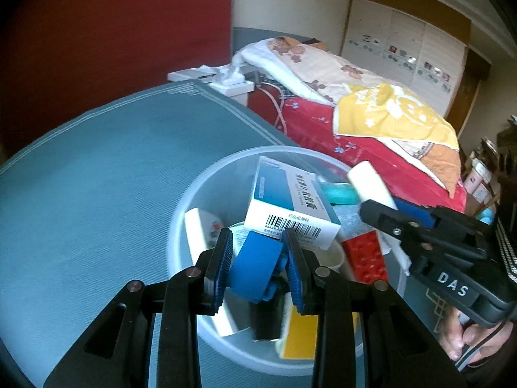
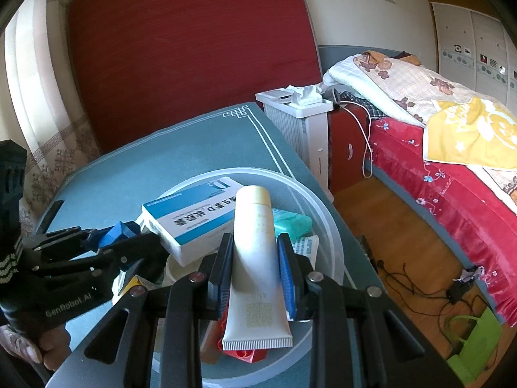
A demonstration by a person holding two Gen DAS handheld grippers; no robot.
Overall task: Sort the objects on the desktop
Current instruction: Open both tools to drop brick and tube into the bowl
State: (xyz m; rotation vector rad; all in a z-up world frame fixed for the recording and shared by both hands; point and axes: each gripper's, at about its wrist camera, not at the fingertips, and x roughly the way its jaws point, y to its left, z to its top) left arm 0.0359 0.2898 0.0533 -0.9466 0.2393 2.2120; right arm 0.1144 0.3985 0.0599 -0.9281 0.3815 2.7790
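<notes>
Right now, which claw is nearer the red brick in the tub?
Left. The left claw, shut on a blue block, sits beside the red brick; the right claw holds a cream tube above it.

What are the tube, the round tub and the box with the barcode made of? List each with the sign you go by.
Tube in the right claw: soft matte plastic, judging by its flat crimped end.
Round tub: translucent frosted plastic; the contents show dimly through its wall.
Box with the barcode: printed cardboard, likely, with sharp folded edges and a slight sheen.
</notes>
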